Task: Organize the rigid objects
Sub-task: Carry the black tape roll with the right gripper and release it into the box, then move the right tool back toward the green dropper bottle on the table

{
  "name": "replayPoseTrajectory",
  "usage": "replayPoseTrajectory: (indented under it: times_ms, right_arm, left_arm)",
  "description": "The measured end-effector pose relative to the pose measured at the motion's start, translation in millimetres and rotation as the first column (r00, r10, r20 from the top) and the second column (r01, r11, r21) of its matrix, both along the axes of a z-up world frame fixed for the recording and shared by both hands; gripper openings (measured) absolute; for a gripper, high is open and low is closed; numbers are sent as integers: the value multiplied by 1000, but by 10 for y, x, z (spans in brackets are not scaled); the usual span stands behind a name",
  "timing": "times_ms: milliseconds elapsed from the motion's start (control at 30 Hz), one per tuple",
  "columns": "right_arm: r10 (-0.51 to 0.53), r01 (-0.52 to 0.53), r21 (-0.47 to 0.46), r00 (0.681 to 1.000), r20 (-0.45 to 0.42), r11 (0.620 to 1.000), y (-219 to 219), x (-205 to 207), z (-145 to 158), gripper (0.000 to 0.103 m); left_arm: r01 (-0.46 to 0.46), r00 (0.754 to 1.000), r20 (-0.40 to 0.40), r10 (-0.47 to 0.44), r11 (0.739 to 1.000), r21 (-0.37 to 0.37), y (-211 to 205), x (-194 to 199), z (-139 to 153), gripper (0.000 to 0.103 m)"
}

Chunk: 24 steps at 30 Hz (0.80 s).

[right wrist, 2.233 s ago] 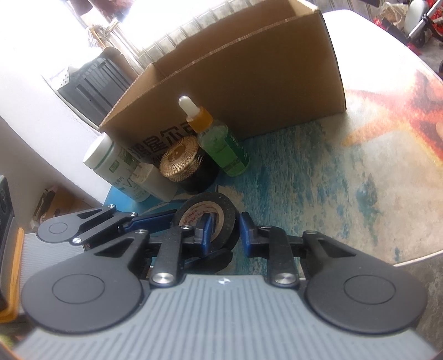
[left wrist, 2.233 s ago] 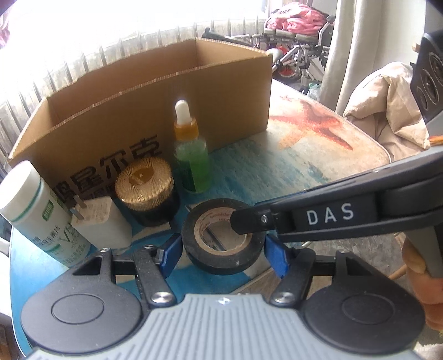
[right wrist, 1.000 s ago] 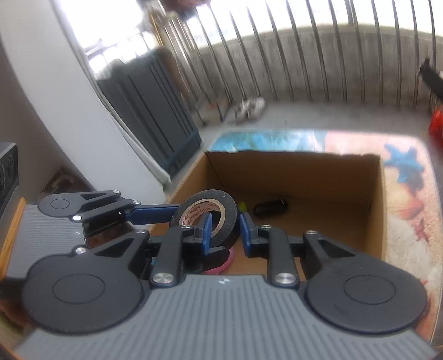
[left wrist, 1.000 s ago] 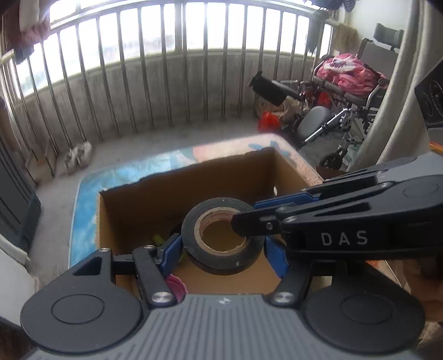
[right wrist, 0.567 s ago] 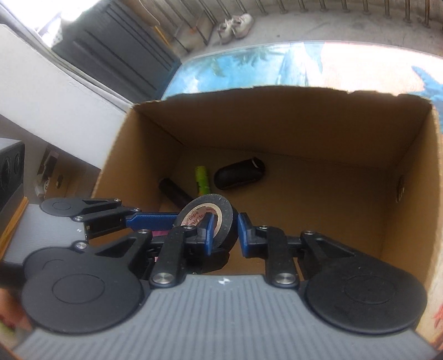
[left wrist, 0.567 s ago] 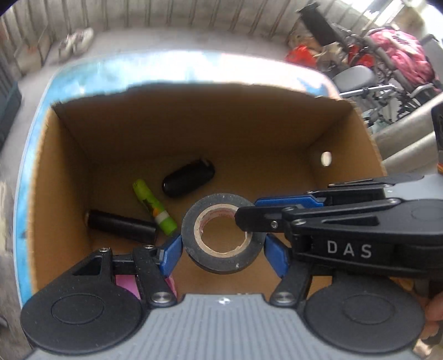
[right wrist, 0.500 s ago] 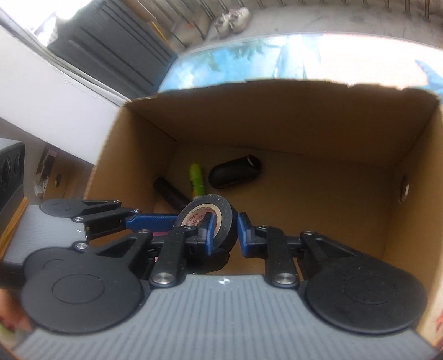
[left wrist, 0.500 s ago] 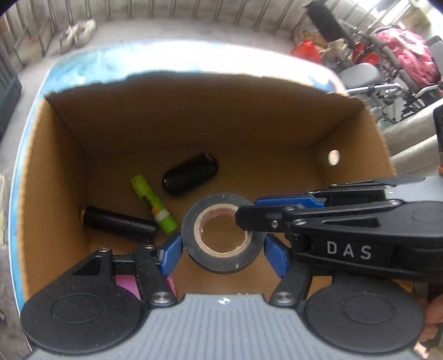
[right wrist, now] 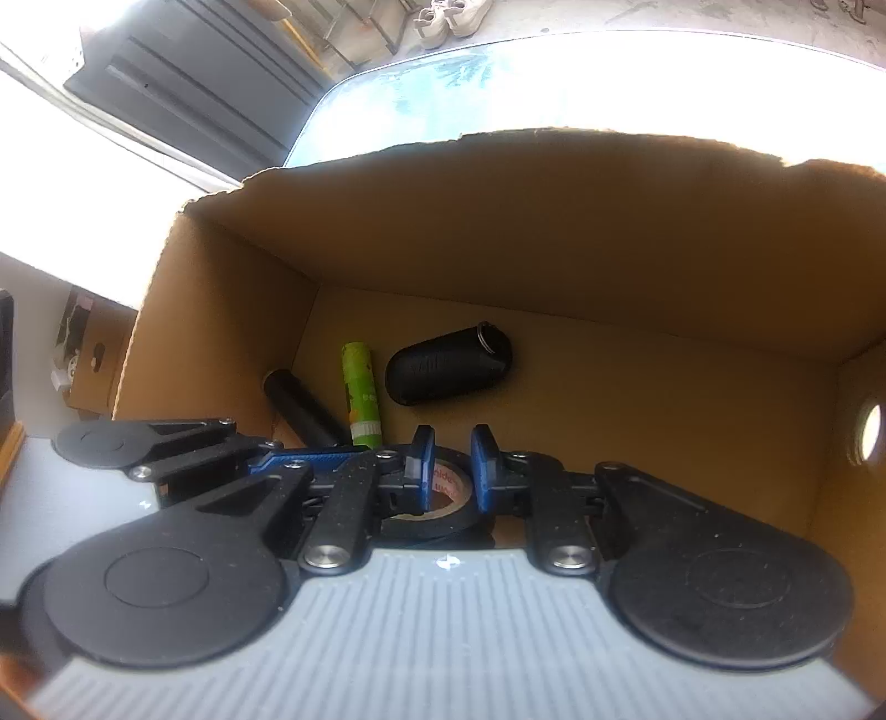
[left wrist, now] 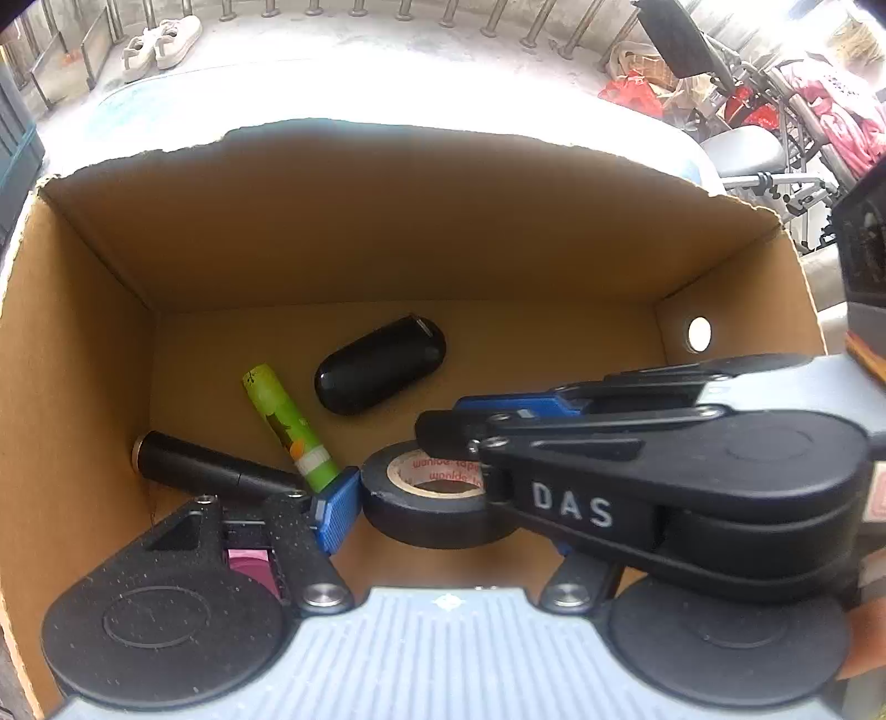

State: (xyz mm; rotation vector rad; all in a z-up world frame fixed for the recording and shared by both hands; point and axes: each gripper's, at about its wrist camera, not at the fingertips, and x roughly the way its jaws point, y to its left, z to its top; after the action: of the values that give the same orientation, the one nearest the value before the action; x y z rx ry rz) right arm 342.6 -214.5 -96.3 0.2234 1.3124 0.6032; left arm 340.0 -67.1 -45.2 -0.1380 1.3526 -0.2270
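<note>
A black roll of tape is held low inside the open cardboard box, near its floor and front side. My left gripper spans the roll's outer sides. My right gripper comes in from the right and is shut on the roll's wall, one finger inside the ring. On the box floor lie a black oval case, a green glue stick and a black cylinder.
A pink item lies under my left gripper's left finger. The box's right wall has a round hole. Beyond the box are a balcony floor, shoes and a wheelchair.
Both grippers carried the tape roll from the table up over the box and down into it. The box floor and its items are now much closer.
</note>
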Motion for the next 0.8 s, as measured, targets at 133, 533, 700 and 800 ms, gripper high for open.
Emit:
replayPoseTrajectory:
  times_ms: [133,533,700,800]
  right_arm:
    - [-7,7,3,1000,22,1000,-7,6,27,15]
    - [-35,36,-8,998,56,999,-172,-111,178,15]
    - [-47,47,1,996,77,999,-289,-170,297,15]
    - [-63,60,31,993,100,998,-364,-244,435,16]
  left_arm:
    - [16,997,68,-22,997,77,-29,-28,55,68]
    - [10,998,57,-14,998,63,12,-14,132,77]
    - [9,997,72,-13,998,59,3,-64,201,77]
    - [-5,995,95,1,999,49,20,-122,288,77]
